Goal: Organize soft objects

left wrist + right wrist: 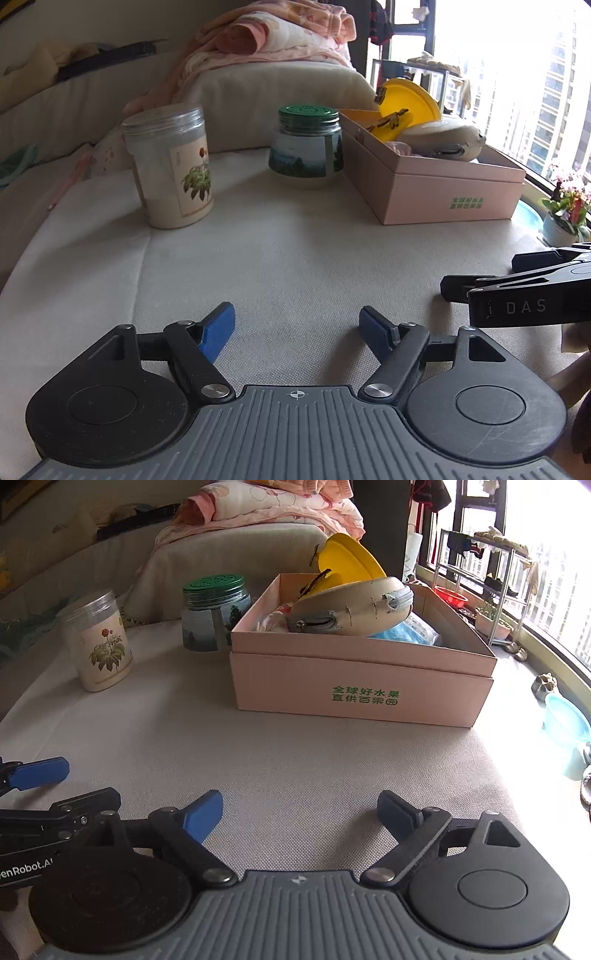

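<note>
Both hand-held grippers, left and right, hang wide open and empty, so I'd check the pink box holds everything soft.

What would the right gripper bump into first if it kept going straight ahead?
Probably the bare beige cushion, since the right gripper points downward with open, empty fingers. Beyond that stands the pink cardboard box, though depth is hard to judge.
</note>
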Motion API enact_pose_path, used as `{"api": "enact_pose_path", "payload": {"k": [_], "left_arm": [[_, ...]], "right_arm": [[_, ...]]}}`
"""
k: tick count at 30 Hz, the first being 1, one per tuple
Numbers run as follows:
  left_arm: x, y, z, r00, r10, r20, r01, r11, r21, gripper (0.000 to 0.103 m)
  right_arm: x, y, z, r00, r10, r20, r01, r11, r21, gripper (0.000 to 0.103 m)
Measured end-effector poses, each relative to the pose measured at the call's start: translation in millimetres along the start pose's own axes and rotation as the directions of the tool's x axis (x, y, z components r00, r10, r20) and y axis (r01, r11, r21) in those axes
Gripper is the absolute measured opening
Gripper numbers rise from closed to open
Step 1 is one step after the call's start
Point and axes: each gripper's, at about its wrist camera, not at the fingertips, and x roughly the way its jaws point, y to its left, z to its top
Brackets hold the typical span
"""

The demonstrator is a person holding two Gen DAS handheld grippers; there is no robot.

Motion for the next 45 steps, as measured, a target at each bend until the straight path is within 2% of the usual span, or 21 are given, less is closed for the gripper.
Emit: {"api": "enact_pose_path", "payload": {"k": [2, 7, 11, 14, 45], "left_arm": [[0.0, -5.2, -0.6, 1.000, 0.018, 0.012, -0.018, 1.000, 0.000, 0.082], [5.0, -9.0, 0.1, 0.999, 0.047, 0.020, -0.047, 0.999, -0.027, 0.082], [7.5, -11.2, 1.3, 0.998, 0.065, 0.018, -0.065, 0.997, -0.030, 0.084], [7.1, -11.7, 1.2, 0.998, 0.065, 0.018, -0.064, 0.997, -0.030, 0.084], [7.7, -11.6, 1.6, 0.998, 0.059, 0.018, -0.059, 0.998, -0.035, 0.083]], "right_arm": [[1.0, -6.4, -2.2, 1.000, -0.020, 0.002, 0.020, 0.999, 0.025, 0.103], [-0.9, -9.0, -2.4, 0.999, -0.037, 0.006, 0.037, 0.999, 0.036, 0.103], [-1.9, -10.9, -9.1, 0.998, -0.021, 0.056, 0.020, 1.000, 0.021, 0.103], [-3.6, -9.7, -12.3, 0.997, -0.026, 0.079, 0.024, 1.000, 0.020, 0.103], [-3.1, -13.1, -12.4, 0.997, -0.011, 0.079, 0.010, 1.000, 0.012, 0.103]]}}
